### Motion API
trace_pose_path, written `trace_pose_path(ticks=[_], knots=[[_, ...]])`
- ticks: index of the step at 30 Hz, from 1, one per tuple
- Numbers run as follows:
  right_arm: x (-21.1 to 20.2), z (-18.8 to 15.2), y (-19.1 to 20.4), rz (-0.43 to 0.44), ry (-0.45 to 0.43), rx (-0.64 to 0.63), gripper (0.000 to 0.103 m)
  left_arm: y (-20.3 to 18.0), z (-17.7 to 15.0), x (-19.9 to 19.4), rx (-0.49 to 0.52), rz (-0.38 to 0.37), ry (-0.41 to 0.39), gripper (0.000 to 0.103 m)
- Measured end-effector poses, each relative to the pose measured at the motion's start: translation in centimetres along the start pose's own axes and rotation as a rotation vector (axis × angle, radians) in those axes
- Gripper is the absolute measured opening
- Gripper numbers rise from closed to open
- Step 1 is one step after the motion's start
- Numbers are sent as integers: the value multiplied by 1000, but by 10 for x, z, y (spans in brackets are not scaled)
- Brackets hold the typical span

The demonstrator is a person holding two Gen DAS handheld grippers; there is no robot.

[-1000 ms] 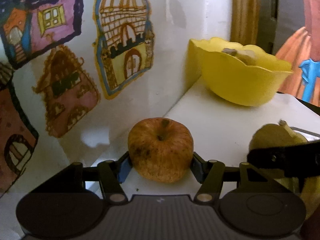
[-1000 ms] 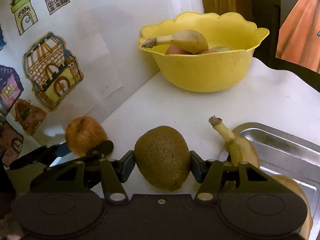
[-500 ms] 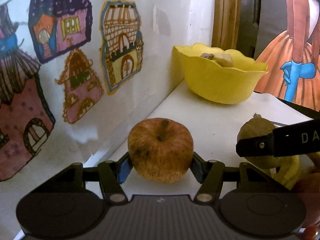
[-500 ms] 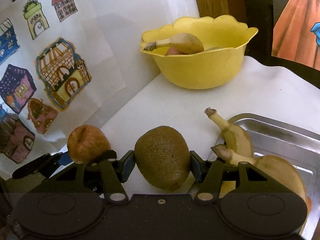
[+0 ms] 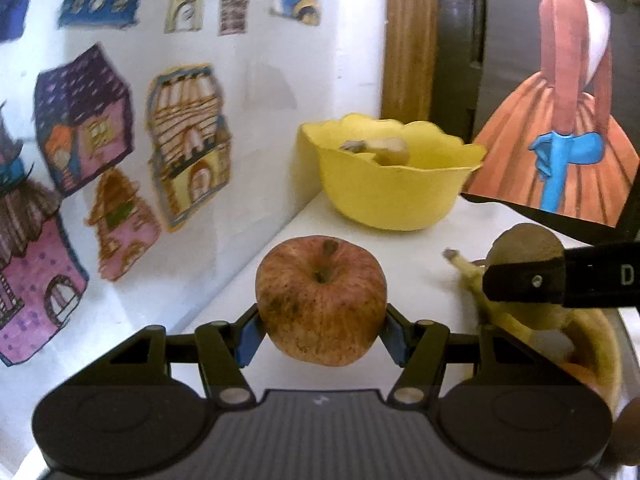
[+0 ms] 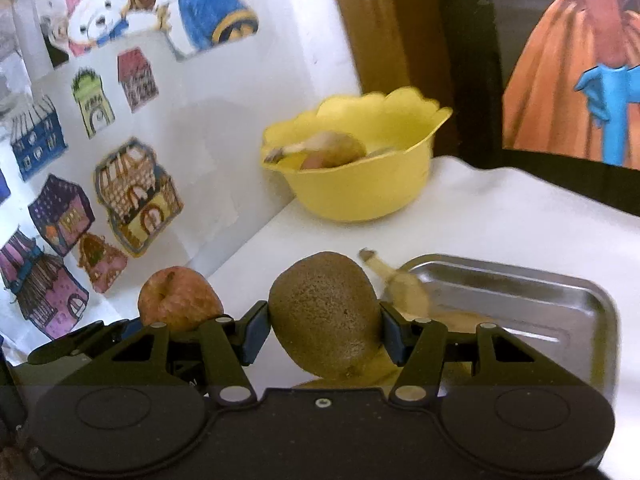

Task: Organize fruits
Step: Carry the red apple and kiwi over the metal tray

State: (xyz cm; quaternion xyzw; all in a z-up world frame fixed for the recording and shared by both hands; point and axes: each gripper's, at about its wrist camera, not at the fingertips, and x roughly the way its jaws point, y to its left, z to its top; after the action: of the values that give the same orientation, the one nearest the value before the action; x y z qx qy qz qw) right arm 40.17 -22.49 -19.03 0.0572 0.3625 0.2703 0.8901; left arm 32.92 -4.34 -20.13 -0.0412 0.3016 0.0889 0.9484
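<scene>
My left gripper (image 5: pixel 321 330) is shut on a reddish apple (image 5: pixel 321 300), held above the white table with its stem up. My right gripper (image 6: pixel 323 334) is shut on a brown kiwi (image 6: pixel 325 316), also lifted off the table. The kiwi (image 5: pixel 524 248) and one right finger show at the right edge of the left wrist view. The apple (image 6: pixel 180 304) shows at the lower left of the right wrist view. A yellow scalloped bowl (image 5: pixel 390 196) (image 6: pixel 360 192) stands far ahead against the wall, holding a banana (image 6: pixel 320 148) and other fruit.
A steel tray (image 6: pixel 520 300) lies at the right on the white table (image 6: pixel 500 220), with bananas (image 6: pixel 400 284) (image 5: pixel 500 312) at its left rim. A wall with house drawings (image 5: pixel 188 144) rises along the left. A painting of an orange dress (image 5: pixel 560 140) stands behind at the right.
Both grippers have pulled back and risen with their fruit, so the bowl looks smaller and farther. More of the wall drawings, the tray and the bananas have come into view.
</scene>
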Motion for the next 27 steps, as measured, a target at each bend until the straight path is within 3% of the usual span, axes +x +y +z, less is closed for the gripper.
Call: trace_pose_path(ticks=[15,27], knots=[[-71,-29,-74,-176,-70,64,60,-64,4,-13,20,-128,17,66],[-85,-47,-99,-200,-52,104,60,-101,2,-16,76,-184,28,65]])
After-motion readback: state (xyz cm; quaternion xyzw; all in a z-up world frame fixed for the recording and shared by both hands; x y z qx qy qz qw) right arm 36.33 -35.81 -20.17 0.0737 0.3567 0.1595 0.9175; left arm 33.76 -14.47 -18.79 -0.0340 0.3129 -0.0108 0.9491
